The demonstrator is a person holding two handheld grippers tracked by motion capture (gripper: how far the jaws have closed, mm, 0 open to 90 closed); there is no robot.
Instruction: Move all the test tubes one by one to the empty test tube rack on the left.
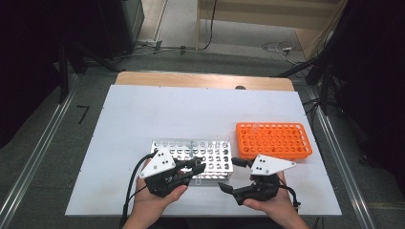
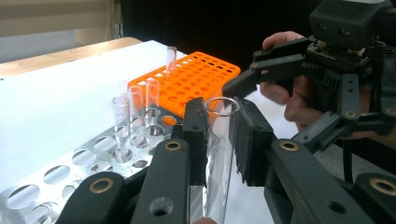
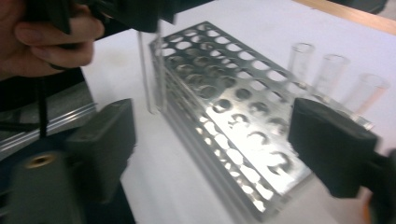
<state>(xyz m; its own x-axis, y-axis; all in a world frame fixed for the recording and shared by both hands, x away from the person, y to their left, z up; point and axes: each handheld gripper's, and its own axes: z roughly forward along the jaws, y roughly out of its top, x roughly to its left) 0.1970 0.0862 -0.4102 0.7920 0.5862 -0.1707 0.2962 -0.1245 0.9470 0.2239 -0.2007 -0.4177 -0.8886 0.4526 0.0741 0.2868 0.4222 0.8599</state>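
Currently a clear glass test tube point(image 2: 219, 154) stands upright in the pinch of the left gripper point(image 2: 219, 140), whose two black pads point(image 2: 196, 140) press on its upper wall just below the open rim. It hangs at the near edge of the metal rack point(image 1: 200, 162), near the middle of the white table point(image 1: 143, 114).

Judging by its look, the tube is light, stiff, smooth, thin-walled and breakable. It would likely slip under a loose pinch and crack under a hard one. The best hold seems to be where it is now: on the straight wall just under the rim, with the tube kept vertical.

To the right, the right gripper point(image 1: 234, 176) has its jaws spread wide with nothing between them. It sits near the rack's right end, apart from the tube.

Counted: one tube held; three more tubes point(image 3: 329, 77) stand in the far row of the metal rack; one tube point(image 2: 171, 58) stands in the orange rack point(image 1: 273, 140), at its far left. That makes five tubes, two racks, two grippers.
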